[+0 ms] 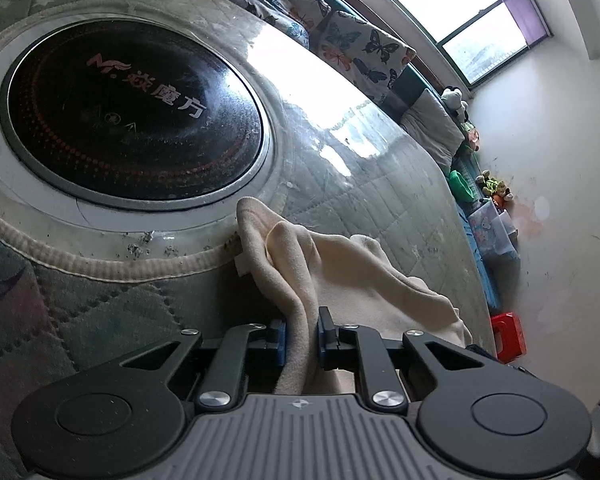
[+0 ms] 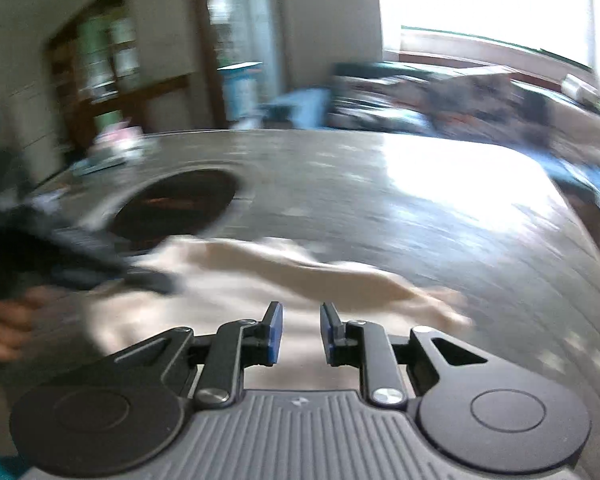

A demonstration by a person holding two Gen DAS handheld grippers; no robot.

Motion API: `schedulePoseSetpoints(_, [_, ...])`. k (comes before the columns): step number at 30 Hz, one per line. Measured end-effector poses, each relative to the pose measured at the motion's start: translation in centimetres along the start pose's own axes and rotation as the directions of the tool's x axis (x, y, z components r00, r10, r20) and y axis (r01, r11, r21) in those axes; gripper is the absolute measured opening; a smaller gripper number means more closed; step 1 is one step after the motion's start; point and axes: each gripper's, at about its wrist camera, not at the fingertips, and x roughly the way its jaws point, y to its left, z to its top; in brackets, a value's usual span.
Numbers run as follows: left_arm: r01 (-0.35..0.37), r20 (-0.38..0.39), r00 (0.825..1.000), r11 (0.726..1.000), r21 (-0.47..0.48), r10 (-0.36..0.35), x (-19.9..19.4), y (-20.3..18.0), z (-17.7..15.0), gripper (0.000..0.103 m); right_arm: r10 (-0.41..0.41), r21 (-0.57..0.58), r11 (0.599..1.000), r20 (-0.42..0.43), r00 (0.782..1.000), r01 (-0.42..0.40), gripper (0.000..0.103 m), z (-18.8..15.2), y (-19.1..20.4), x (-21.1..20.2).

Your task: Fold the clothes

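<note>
The left gripper (image 1: pixel 302 336) is pinching a bunched cream garment (image 1: pixel 340 276) above the round table (image 1: pixel 380 184), apparently for folding, while the right gripper (image 2: pixel 301 334) is hovering with fingers parted, empty.

The black round cooktop (image 1: pixel 134 120) set in the table bears pinkish lettering "MF" followed by "焱魔方".

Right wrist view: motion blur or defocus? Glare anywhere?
Right wrist view: directional smear on room and cream garment, so motion blur; right gripper stays sharp; window blown out. Left wrist view: sharp, with window glare on the table cover.
</note>
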Motion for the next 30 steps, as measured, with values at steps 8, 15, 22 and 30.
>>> schedulePoseSetpoints(8, [-0.021, 0.008, 1.000, 0.999, 0.044, 0.020, 0.4, -0.6, 0.1, 0.016, -0.109, 0.244, 0.963, -0.018, 0.994, 0.110, 0.038, -1.8, -7.5, 1.0])
schedulePoseSetpoints(15, [-0.030, 0.010, 1.000, 0.998, 0.064, 0.030, 0.7, -0.9, 0.3, 0.016, -0.050, 0.328, 0.944, 0.023, 0.998, 0.040, 0.032, -2.8, -9.3, 2.1])
schedulePoseSetpoints(22, [-0.062, 0.016, 0.998, 0.982, 0.177, 0.060, 1.2, -3.1, 0.6, 0.015, -0.039, 0.358, 0.934, 0.071, 0.997, 0.011, 0.011, -2.8, -8.9, 0.3])
schedulePoseSetpoints(30, [-0.010, -0.019, 1.000, 0.939, 0.344, 0.018, 4.6, -9.7, 0.6, 0.014, -0.164, 0.364, 0.926, 0.149, 0.975, 0.100, 0.010, -1.8, -10.8, -4.2])
